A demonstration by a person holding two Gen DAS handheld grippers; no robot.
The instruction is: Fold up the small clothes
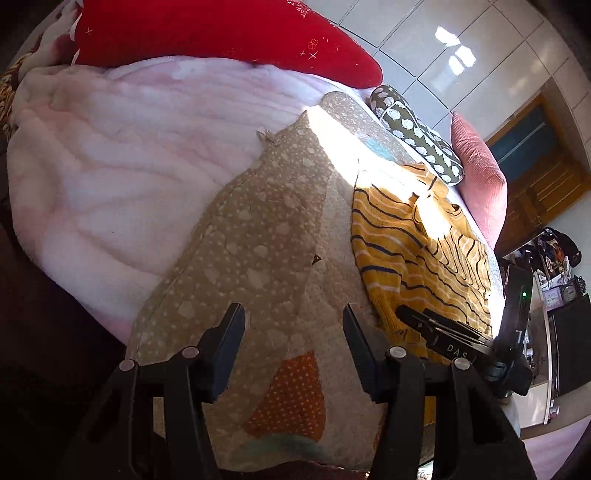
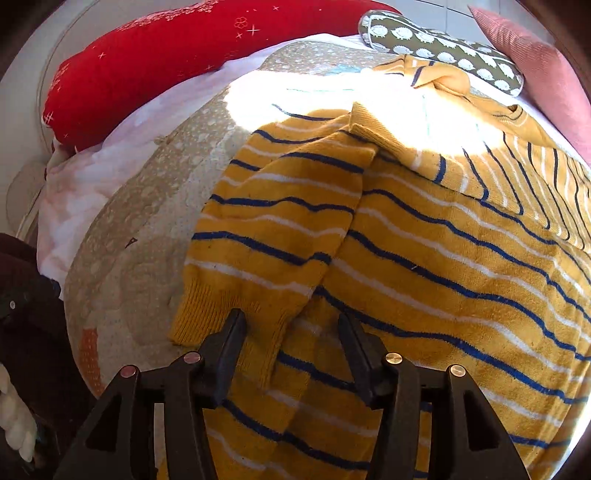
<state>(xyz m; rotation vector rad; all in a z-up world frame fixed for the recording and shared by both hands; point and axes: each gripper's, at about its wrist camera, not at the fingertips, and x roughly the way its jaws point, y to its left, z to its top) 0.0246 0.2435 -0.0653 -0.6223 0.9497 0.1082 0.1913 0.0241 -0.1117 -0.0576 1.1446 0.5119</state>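
Note:
A small yellow sweater point(image 2: 443, 258) with blue and white stripes lies spread on a beige patterned quilt point(image 2: 147, 206). One sleeve point(image 2: 280, 221) is folded over the body, its ribbed cuff point(image 2: 207, 317) nearest the camera. My right gripper point(image 2: 291, 326) hovers open just over that cuff and the hem, and its pads press on nothing. In the left wrist view the sweater point(image 1: 406, 240) lies to the right. My left gripper point(image 1: 291, 321) stands open over the bare quilt point(image 1: 258, 240), empty. The right gripper point(image 1: 443, 332) shows beside it, low over the sweater's near edge.
A pink fluffy blanket point(image 1: 110, 166) covers the bed left of the quilt. A red pillow point(image 1: 221, 33) lies at the head. A green patterned bolster point(image 1: 417, 136) and a pink cushion point(image 1: 480, 177) sit beyond the sweater. A cluttered dresser point(image 1: 554, 280) stands past the bed's right edge.

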